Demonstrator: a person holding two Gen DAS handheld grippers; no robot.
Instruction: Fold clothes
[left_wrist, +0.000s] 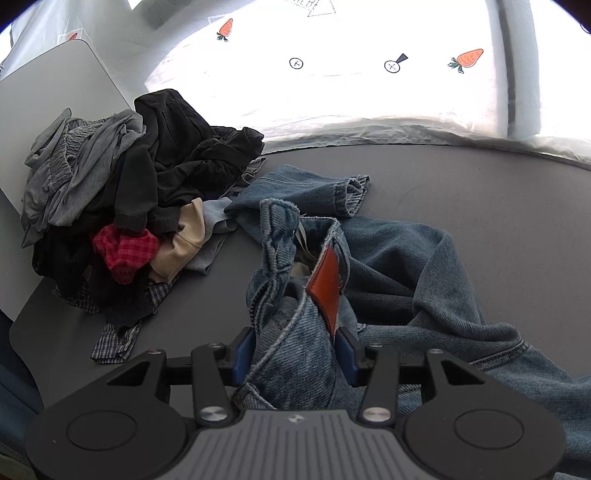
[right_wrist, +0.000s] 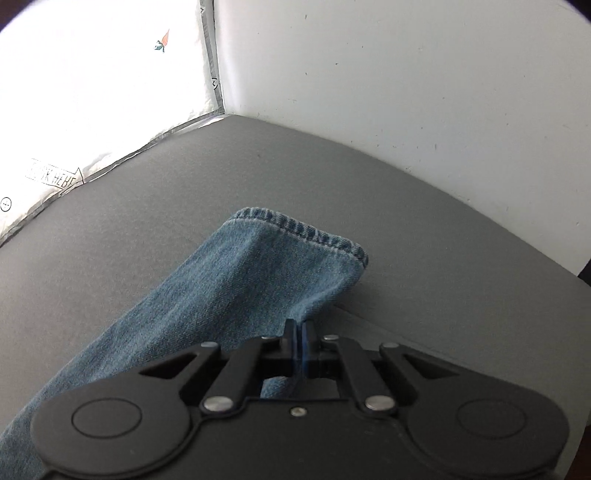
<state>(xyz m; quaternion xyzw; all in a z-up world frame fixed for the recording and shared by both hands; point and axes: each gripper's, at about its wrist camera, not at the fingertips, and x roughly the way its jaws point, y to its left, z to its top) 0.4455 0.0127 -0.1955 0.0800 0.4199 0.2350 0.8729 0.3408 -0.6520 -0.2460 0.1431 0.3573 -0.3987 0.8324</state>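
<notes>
A pair of blue jeans (left_wrist: 406, 258) lies crumpled on the dark grey table (left_wrist: 480, 192). My left gripper (left_wrist: 295, 354) is shut on the bunched waistband, where a brown leather patch (left_wrist: 327, 286) stands up between the blue pads. One trouser leg (left_wrist: 314, 188) stretches toward the back. In the right wrist view another jeans leg (right_wrist: 240, 280) lies flat with its stitched hem (right_wrist: 306, 230) at the far end. My right gripper (right_wrist: 299, 325) is shut on the edge of that leg near the hem, the pads pressed together on the denim.
A heap of clothes (left_wrist: 122, 206) in black, grey, red check and beige sits at the left. A grey board (left_wrist: 48, 99) leans behind it. A white carrot-print cloth (left_wrist: 332, 74) hangs at the back. A white wall (right_wrist: 406, 92) borders the table on the right.
</notes>
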